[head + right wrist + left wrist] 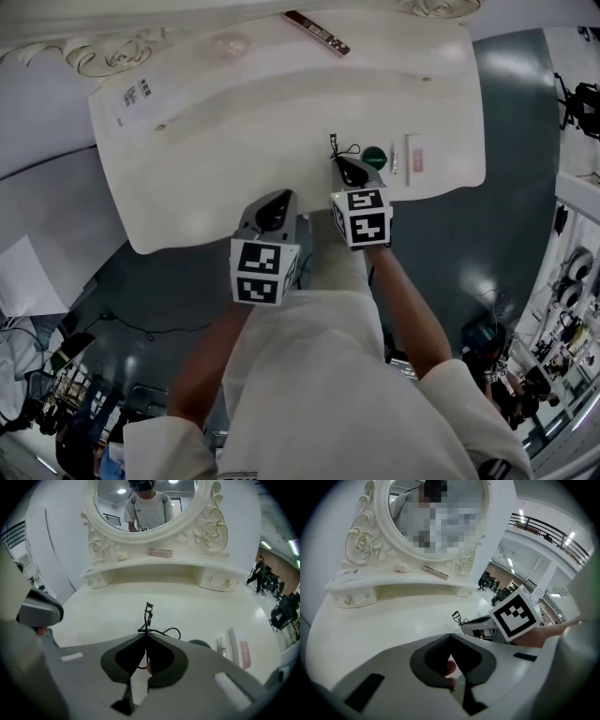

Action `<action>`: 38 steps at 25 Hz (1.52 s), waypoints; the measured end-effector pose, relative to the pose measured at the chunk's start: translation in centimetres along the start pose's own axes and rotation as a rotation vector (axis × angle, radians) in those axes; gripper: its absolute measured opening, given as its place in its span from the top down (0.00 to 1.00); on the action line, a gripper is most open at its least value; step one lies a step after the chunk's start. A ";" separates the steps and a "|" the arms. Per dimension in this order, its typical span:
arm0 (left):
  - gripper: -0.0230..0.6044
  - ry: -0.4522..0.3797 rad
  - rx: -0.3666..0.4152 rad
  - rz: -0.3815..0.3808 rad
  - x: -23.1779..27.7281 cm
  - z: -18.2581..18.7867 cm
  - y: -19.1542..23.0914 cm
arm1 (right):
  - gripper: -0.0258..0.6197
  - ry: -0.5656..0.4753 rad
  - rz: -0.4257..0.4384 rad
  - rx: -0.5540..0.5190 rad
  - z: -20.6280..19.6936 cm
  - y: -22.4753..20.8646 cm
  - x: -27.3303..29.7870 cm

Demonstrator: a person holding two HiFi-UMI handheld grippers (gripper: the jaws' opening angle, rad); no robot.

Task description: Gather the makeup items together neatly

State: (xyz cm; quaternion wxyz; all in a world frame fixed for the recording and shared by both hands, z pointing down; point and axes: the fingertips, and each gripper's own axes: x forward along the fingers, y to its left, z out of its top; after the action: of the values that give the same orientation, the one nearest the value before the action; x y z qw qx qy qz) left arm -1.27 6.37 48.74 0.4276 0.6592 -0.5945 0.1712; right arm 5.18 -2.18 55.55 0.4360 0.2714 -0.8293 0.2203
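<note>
the eyelash curler (148, 613) was thin black metal, its curling head pointing toward the mirror (108, 503) and its looped handles running back between my right jaws. it was at the front right of the white dressing table (108, 606); i could not tell whether it rested on the top or hung just above it. just to its right lay a round dark green compact (201, 644), a slim tube (221, 646) and a flat white box with a pink label (241, 651), side by side. a pinkish bar (160, 553) sat on the shelf under the mirror. my right gripper (146, 635) was clenched on the curler's handles. my left gripper (450, 635) was closed and empty, at the table's front edge beside the right one.
</note>
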 end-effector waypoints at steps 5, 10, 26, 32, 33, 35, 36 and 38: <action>0.97 0.006 -0.001 0.000 0.2 -0.2 -0.2 | 0.94 0.022 -0.012 0.022 -0.6 -0.3 0.7; 0.97 0.012 -0.003 0.003 0.4 -0.4 -0.3 | 0.94 0.043 -0.016 0.031 -1.5 0.2 0.7; 0.97 0.011 -0.014 0.012 0.3 -0.8 0.0 | 0.94 0.065 -0.097 0.081 -3.1 0.0 0.6; 0.97 0.005 -0.017 0.013 0.1 -0.7 -0.1 | 0.94 0.068 -0.102 0.075 -2.8 0.0 0.6; 0.97 0.005 -0.016 0.014 0.1 -0.8 -0.1 | 0.94 0.072 -0.099 0.070 -2.8 0.1 0.6; 0.97 0.005 -0.017 0.015 0.0 -0.8 -0.1 | 0.92 0.079 -0.086 0.066 -2.6 0.3 0.5; 0.97 0.004 -0.017 0.016 0.0 -0.8 0.0 | 0.91 0.083 -0.079 0.067 -2.6 0.3 0.5; 0.97 0.002 -0.016 0.017 0.0 -0.7 0.0 | 0.88 0.088 -0.071 0.071 -2.6 0.2 0.4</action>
State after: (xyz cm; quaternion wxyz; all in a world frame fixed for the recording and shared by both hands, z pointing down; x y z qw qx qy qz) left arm -1.07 6.96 49.14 0.4321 0.6505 -0.6009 0.1706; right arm 6.44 -0.53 57.24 0.4698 0.3062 -0.7907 0.2457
